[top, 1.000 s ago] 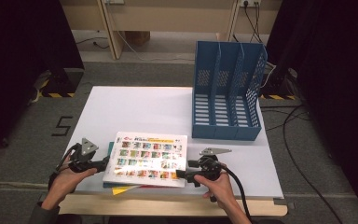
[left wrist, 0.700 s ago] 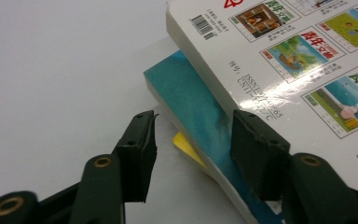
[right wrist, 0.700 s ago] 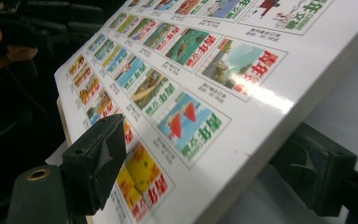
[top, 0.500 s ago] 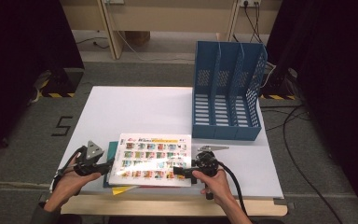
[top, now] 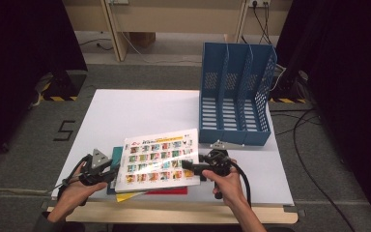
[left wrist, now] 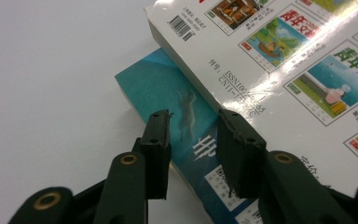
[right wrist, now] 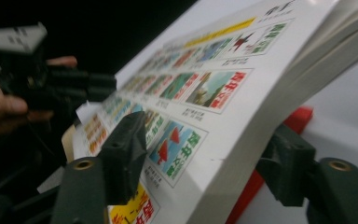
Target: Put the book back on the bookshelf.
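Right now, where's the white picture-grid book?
In the high view the white book tops the book stack at the table's near edge, left of the blue file rack.

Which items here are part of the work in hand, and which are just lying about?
In use: white picture-cover book, clamped by the right gripper and lifted at that edge; teal book, gripped by the left gripper; blue file rack, probably the destination.

Lying about: red book, yellow sheet, table.

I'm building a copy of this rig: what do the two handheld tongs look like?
Both the left tongs and the right tongs are black, each with two blocky black jaws on arms pinned by brass-coloured rivets. A grey three-cornered plate sits on top of each, and a black cable trails from each. The hands look bare.
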The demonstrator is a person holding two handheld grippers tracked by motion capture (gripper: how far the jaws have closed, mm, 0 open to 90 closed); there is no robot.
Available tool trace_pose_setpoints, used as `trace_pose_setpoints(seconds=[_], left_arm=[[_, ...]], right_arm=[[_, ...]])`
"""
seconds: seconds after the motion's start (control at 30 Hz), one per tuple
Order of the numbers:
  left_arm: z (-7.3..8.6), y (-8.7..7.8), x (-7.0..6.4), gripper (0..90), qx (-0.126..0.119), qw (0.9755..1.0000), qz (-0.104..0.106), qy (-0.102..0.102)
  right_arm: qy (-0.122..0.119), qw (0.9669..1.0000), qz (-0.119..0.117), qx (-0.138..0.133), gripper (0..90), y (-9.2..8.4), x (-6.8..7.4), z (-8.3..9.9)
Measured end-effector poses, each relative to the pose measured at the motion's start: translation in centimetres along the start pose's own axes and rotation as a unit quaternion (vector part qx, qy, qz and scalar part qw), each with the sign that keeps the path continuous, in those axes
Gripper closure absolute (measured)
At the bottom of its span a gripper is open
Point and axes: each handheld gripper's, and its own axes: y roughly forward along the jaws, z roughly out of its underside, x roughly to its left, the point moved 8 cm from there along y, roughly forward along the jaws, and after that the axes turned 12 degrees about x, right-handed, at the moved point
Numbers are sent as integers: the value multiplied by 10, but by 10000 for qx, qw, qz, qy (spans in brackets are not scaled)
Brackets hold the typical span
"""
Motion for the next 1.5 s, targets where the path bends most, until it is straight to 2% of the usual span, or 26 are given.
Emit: trace_pose_setpoints(seconds=[0.03, 0.1, 0.17, 0.3, 0.43, 0.47, 0.6, 0.67, 0.77, 0.8, 0.83, 0.93, 1.03, 1.1, 1.13, 1.2, 1.27, 1.3, 1.33, 1.4, 1.43, 1.5], left_arm=[[-1, 0, -3, 637, -6, 10000, -9, 39], [-3, 1, -9, 634, -35, 10000, 10, 64], [-6, 3, -15, 618, -85, 9999, 21, 93], [-12, 5, -28, 573, -155, 9996, -95, 216], [-18, 7, -38, 542, -211, 9991, -181, 319], [-20, 9, -40, 510, -251, 9987, -247, 380], [-28, 14, -48, 451, -327, 9988, -197, 302], [-33, 17, -50, 412, -329, 9990, -191, 255], [-40, 23, -52, 341, -361, 9990, -200, 176], [-42, 25, -51, 317, -373, 9989, -217, 161], [-43, 26, -51, 294, -372, 9990, -213, 132], [-42, 27, -49, 252, -414, 9990, -187, 14], [-41, 27, -50, 250, -452, 9988, -185, -22], [-41, 26, -51, 255, -450, 9988, -213, -23], [-41, 26, -51, 262, -448, 9988, -204, -25], [-41, 26, -52, 265, -471, 9987, -194, -43], [-41, 26, -52, 268, -473, 9987, -205, -27], [-41, 26, -52, 268, -485, 9986, -200, -41], [-41, 26, -51, 261, -471, 9987, -193, -45], [-41, 27, -51, 226, -512, 9984, -201, -102], [-42, 28, -50, 208, -525, 9983, -207, -108], [-44, 30, -51, 162, -520, 9984, -202, -121]], right_arm=[[-120, 9999, 23, -27, 437, -4, 1, -8], [-209, 9998, 18, -34, 479, -13, 4, -23], [-470, 9988, 106, 109, 499, -23, 10, -41], [-651, 9970, 215, 372, 542, -36, 20, -68], [-735, 9951, 297, 587, 571, -44, 30, -88], [-781, 9945, 314, 626, 574, -45, 32, -92], [-1009, 9899, 470, 878, 592, -51, 47, -112], [-1293, 9844, 616, 1026, 593, -51, 54, -123], [-1536, 9777, 791, 1191, 596, -50, 62, -139], [-1578, 9770, 815, 1178, 597, -49, 65, -144], [-1589, 9774, 793, 1143, 596, -47, 69, -150], [-1335, 9847, 420, 1041, 547, -42, 80, -155], [-1373, 9850, 446, 947, 485, -42, 91, -152], [-1272, 9866, 415, 938, 414, -44, 97, -146], [-1282, 9850, 455, 1062, 388, -43, 101, -138], [-1377, 9791, 609, 1368, 348, -39, 106, -121], [-1614, 9706, 919, 1529, 368, -33, 107, -109], [-1786, 9662, 1084, 1510, 435, -31, 106, -106], [-1892, 9639, 1178, 1456, 462, -29, 105, -105], [-1964, 9658, 1140, 1252, 515, -27, 103, -106], [-2078, 9648, 1139, 1139, 538, -26, 103, -107], [-2335, 9596, 1230, 977, 596, -28, 104, -111]])
